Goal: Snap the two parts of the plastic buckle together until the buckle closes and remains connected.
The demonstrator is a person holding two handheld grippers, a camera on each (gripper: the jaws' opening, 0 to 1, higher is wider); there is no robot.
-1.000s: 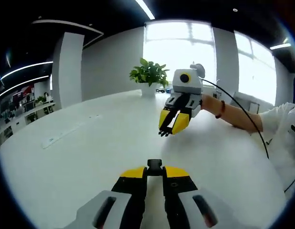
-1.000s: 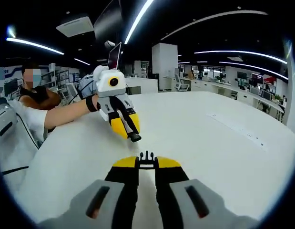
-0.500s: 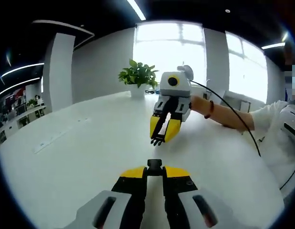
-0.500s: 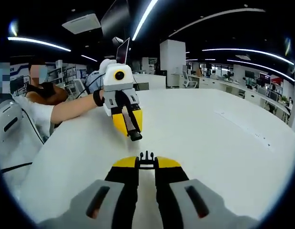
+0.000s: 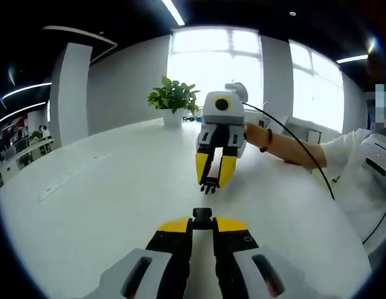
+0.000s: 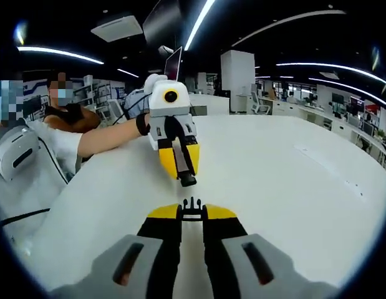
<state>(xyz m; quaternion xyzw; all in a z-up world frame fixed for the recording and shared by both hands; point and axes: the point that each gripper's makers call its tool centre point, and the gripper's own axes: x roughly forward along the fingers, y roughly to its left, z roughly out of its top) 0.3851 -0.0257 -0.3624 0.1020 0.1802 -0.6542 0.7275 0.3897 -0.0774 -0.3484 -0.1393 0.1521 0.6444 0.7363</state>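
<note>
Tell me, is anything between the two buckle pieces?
No. In the right gripper view, just bare white table shows between the pronged piece and the socket piece.

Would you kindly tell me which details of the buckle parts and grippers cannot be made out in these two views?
- Left gripper view: socket part mostly hidden between the left gripper jaws.
- Right gripper view: pronged part largely hidden between the right gripper jaws.
- Both parts too small to judge prong-to-socket alignment.
- Table cut off by both views' edges.

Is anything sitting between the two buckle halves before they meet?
Nothing visible does. The left gripper holds the socket half, the right gripper the pronged half; only open air above the white table separates them.
</note>
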